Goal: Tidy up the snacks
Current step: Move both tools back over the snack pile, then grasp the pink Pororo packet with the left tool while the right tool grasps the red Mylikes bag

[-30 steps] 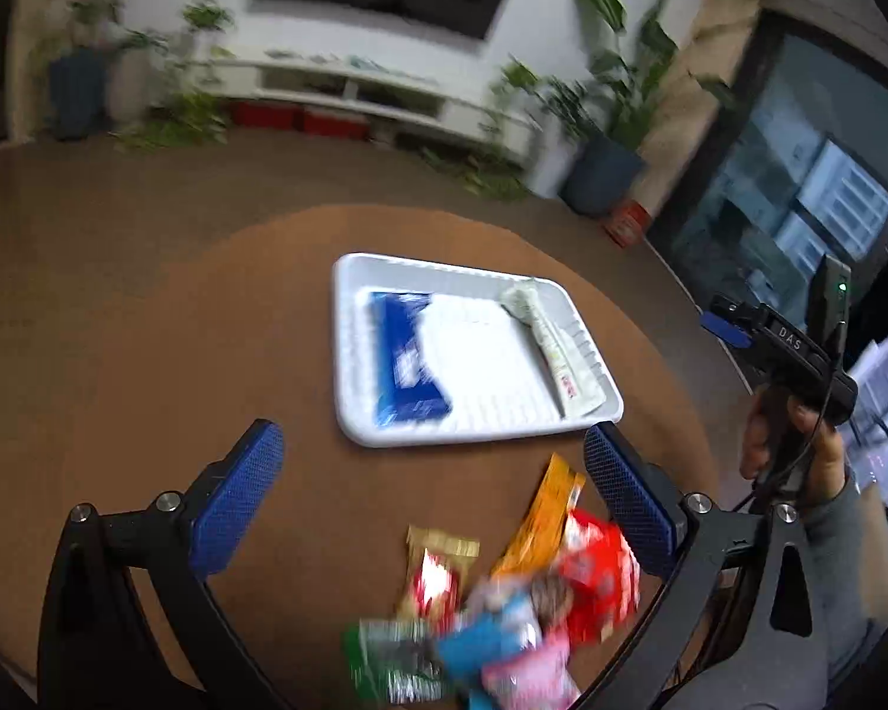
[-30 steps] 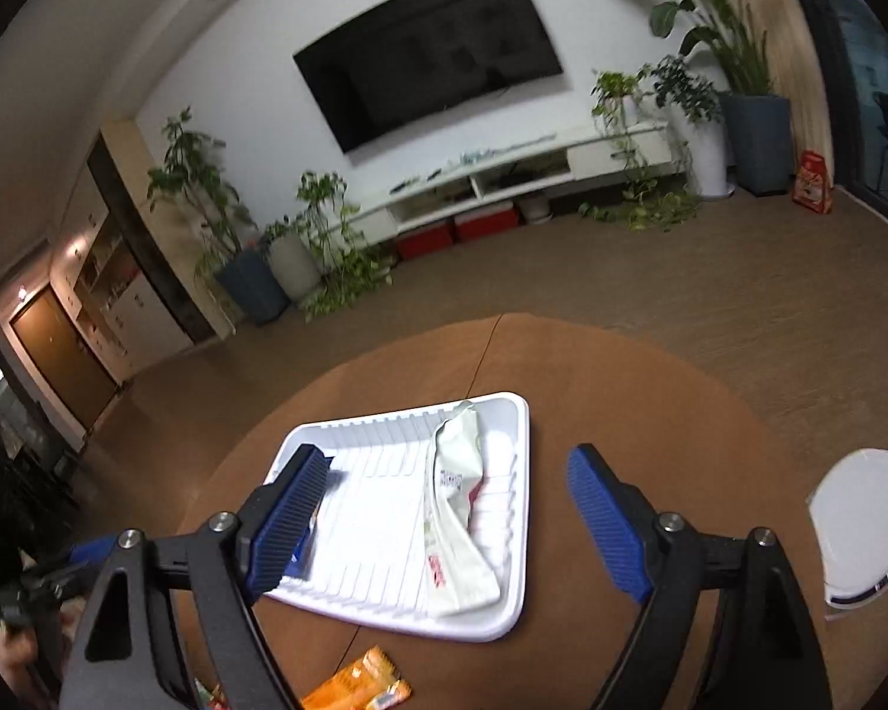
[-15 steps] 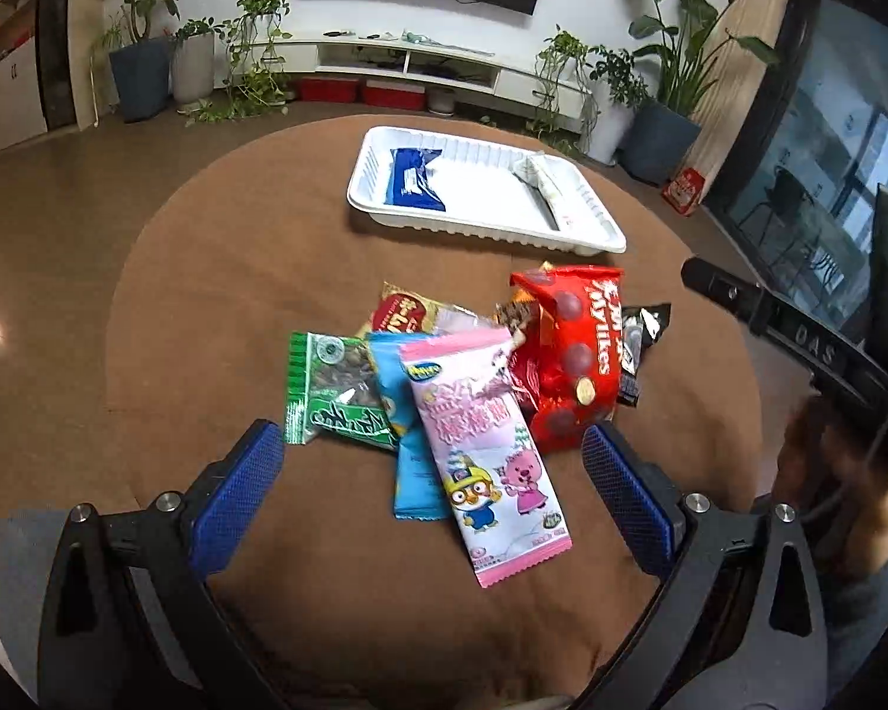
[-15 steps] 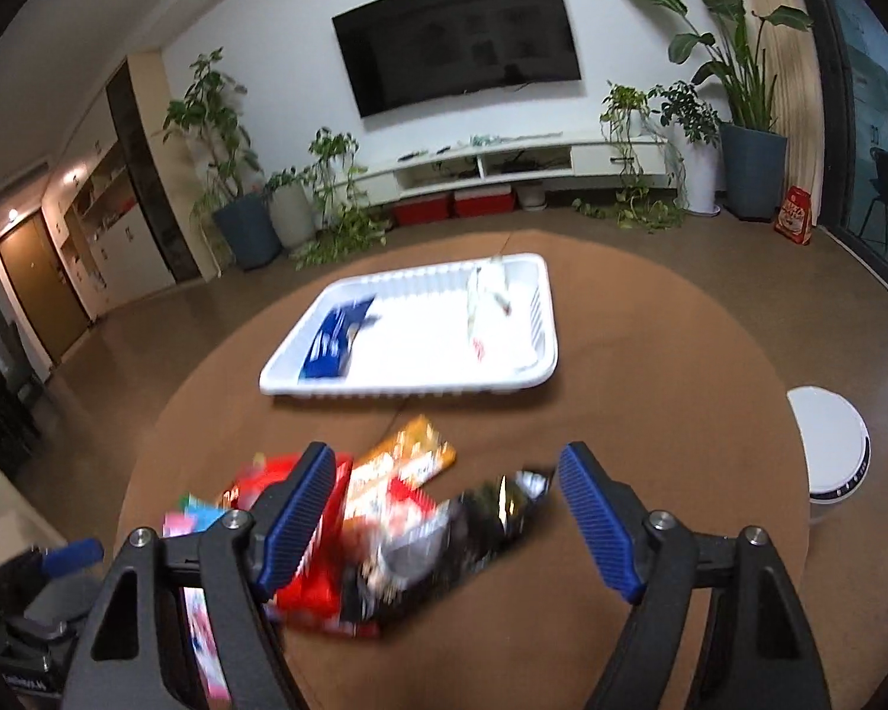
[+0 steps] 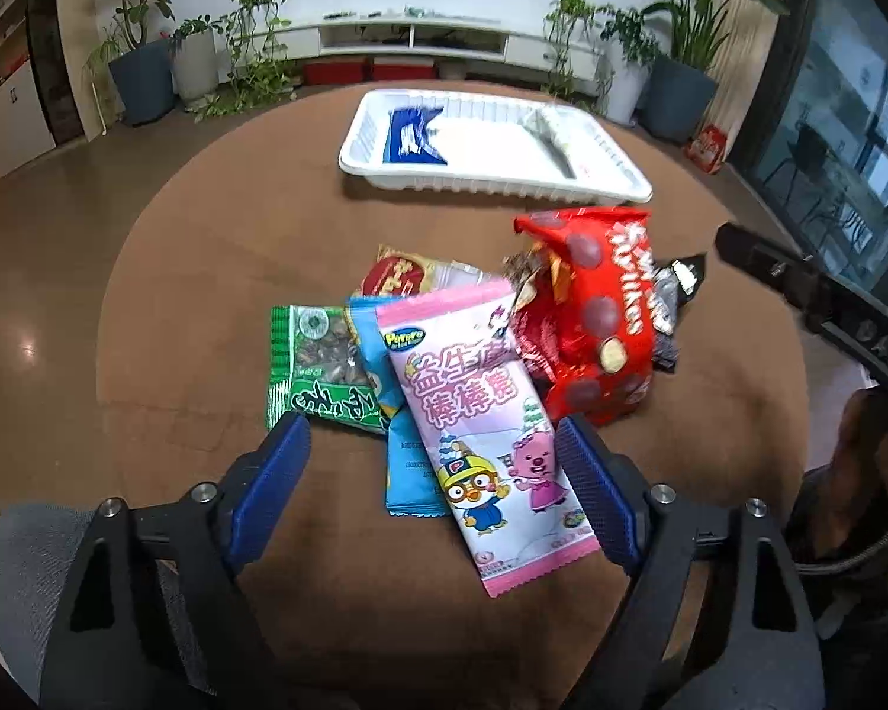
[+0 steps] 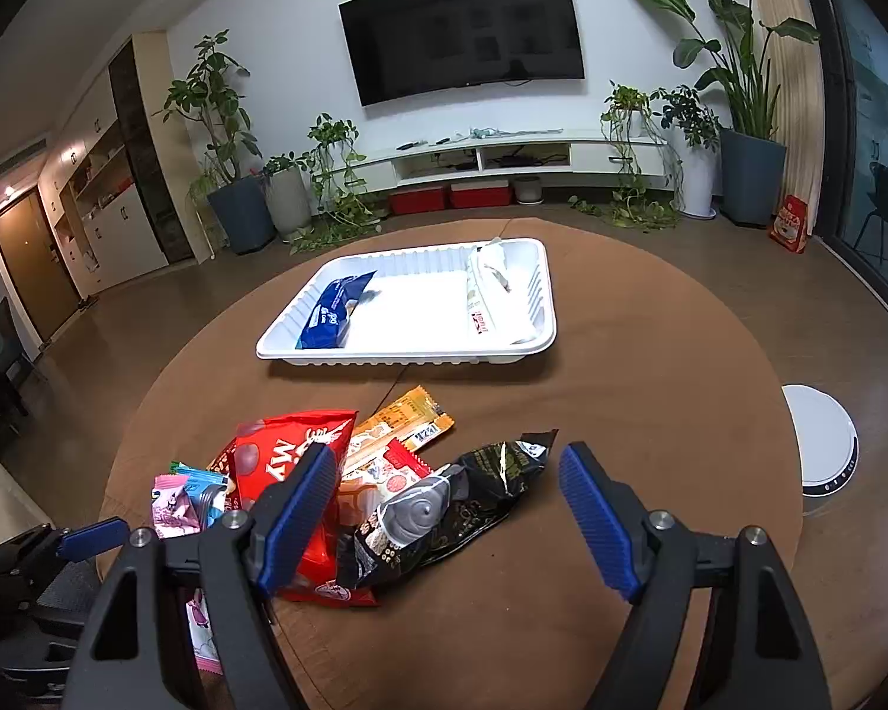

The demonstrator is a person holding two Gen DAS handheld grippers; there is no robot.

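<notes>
Step, as I judge it: picking the next snack; my left claw gapes over the pink cartoon-printed packet, right claw gapes above the black foil bag; both empty; heap on round brown bench, white ribbed plastic tray beyond; next: lower, pinch, carry.

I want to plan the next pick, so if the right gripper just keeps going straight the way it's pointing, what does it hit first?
Most likely the black snack packet. The right gripper is open and the packet lies between its fingers, just ahead, at the near edge of the pile. The white tray sits farther along. Height above the table is hard to judge.
</notes>
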